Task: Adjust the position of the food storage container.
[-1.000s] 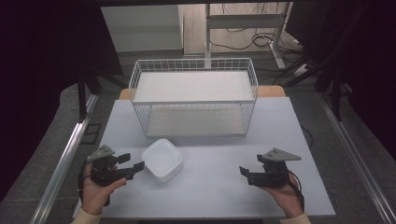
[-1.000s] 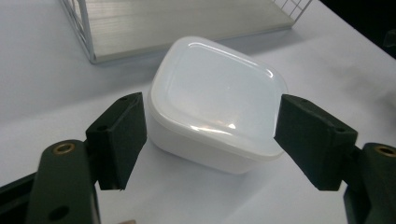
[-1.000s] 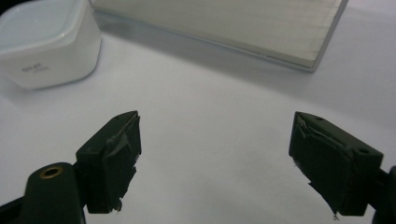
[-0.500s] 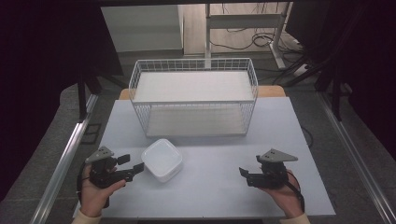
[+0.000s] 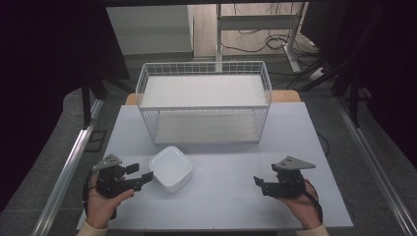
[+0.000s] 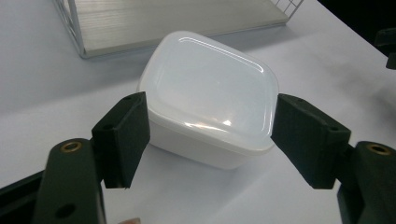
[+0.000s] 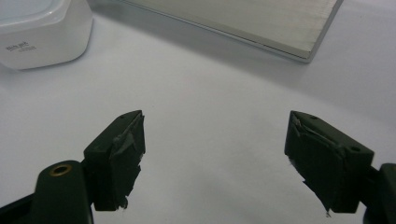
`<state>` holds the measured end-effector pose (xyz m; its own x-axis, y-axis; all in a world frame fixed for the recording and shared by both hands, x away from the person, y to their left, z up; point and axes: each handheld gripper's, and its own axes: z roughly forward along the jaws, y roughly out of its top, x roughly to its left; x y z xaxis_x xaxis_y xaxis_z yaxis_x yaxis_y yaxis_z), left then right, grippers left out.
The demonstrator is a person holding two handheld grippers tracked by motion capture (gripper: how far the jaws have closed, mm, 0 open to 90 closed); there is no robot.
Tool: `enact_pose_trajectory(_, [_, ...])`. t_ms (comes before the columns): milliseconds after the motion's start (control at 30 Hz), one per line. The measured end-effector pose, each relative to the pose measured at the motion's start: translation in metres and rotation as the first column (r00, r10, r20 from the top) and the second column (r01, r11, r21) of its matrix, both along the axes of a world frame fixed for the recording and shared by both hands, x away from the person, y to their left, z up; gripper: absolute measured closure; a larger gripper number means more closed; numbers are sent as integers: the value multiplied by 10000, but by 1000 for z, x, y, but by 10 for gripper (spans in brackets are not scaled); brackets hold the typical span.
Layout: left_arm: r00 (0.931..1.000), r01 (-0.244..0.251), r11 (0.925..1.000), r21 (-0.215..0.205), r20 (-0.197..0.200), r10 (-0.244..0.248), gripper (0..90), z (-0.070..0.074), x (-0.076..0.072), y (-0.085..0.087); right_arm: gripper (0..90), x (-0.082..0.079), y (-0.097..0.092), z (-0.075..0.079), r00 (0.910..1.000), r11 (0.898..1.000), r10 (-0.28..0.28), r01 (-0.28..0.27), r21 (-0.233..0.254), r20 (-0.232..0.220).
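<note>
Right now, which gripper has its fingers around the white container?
The left gripper: its open fingers flank the lidded white container. The right gripper is open over bare table.

The left gripper is held low at the lower left of the high view with its jaws spread wide, while the right gripper is held at the lower right, jaws likewise parted.
</note>
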<state>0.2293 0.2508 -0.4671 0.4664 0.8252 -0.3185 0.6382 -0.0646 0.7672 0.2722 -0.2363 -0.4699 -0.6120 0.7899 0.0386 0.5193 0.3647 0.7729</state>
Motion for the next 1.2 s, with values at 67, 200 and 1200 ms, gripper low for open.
enact_pose_trajectory(67, [10000,-48,10000,34,-32,48,276,1,0,1,203,0,-1,0,10000,10000,-74,74,-30,1])
enact_pose_trajectory(200, [9996,-124,9999,84,-241,126,275,1,1,6,197,1,-1,-2,9999,9997,-128,126,-228,-87])
enact_pose_trajectory(1200, [9779,-308,9959,845,-2038,475,834,-24,13,24,202,4,0,-8,9987,9981,-364,345,-518,-368])
